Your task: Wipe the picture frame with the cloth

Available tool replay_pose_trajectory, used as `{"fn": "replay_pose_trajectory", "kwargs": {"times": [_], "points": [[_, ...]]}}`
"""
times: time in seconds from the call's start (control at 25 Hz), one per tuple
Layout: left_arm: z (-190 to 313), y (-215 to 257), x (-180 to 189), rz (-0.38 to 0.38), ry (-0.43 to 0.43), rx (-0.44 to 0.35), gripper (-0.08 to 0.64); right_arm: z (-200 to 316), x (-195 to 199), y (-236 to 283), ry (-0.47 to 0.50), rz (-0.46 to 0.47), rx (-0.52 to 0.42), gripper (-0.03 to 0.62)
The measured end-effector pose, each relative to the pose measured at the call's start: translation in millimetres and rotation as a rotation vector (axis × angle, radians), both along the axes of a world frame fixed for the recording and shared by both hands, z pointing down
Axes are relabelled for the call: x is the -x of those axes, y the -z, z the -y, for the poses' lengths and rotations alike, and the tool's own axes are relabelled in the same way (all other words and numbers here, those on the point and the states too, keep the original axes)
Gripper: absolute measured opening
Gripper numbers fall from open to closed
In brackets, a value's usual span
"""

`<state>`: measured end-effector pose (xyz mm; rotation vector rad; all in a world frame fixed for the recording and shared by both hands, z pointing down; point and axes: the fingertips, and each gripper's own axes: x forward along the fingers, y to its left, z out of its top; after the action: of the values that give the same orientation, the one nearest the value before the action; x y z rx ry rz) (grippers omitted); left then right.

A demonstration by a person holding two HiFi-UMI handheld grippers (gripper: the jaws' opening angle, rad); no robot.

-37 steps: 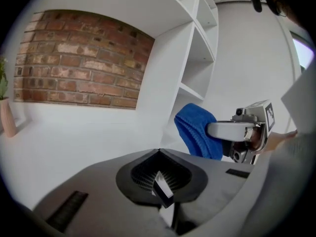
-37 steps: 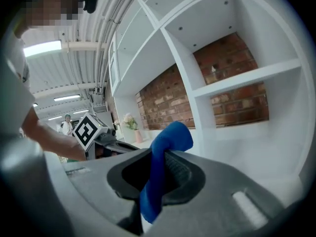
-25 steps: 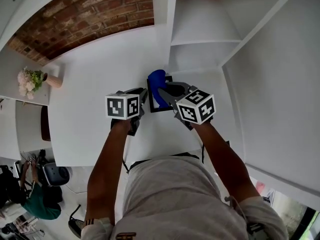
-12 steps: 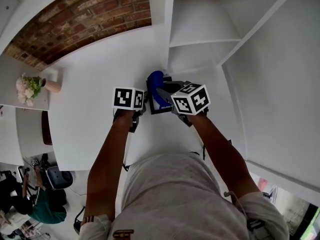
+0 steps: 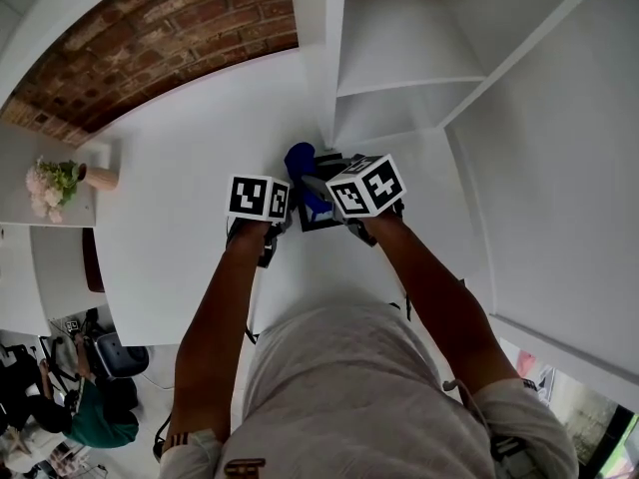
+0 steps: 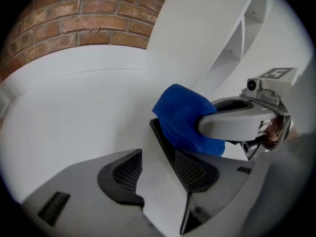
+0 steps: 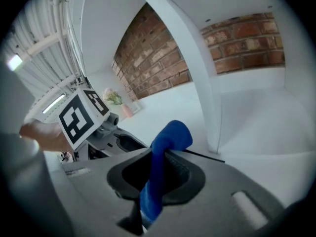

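Picture frame and cloth at our white bench (image 5: 170, 168)
The black picture frame (image 6: 165, 144) sits on it, one edge between the opening jaws of our left hand-held gripper (image 6: 158, 174), pads off it. Our right hand-held gripper (image 7: 159, 169) is clamped on the blue cloth (image 7: 170, 135) at the frame's far corner.

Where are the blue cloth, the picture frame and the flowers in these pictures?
blue cloth (image 6: 185, 113), left gripper view, on its bunched middle.
picture frame (image 6: 166, 146), left gripper view, on its black edge.
flowers (image 5: 52, 181), head view, on the blooms.
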<state>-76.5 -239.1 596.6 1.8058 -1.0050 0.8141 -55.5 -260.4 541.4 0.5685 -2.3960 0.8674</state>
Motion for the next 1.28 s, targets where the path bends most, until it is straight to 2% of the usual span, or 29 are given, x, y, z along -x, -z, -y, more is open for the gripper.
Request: {"fn": "replay_pose_trajectory", "kwargs": {"times": [0.24,0.48,0.88,1.08,1.28], "points": [[-0.2,-2.2,1.0,-0.001,0.008,0.001,0.212,7.0,-11.7,-29.6,-0.067,-0.085,0.076,0.048],[0.0,-2.2,1.4,-0.004,0.004,0.001,0.213,12.7,-38.4,-32.3,-0.135,-0.120,0.077,0.048],[-0.7,-1.5,1.6,-0.011,-0.002,-0.008,0.213,15.7,-107.2,-31.1,-0.268,-0.158,0.080,0.048],[-1.1,-1.7,1.9,-0.015,-0.006,-0.010,0.213,6.7,-109.9,-9.7,-0.279,-0.115,0.059,0.048],[-1.5,-1.2,2.1,-0.020,-0.008,-0.012,0.212,-8.8,-74.9,21.0,-0.253,0.007,0.051,0.048]]}}
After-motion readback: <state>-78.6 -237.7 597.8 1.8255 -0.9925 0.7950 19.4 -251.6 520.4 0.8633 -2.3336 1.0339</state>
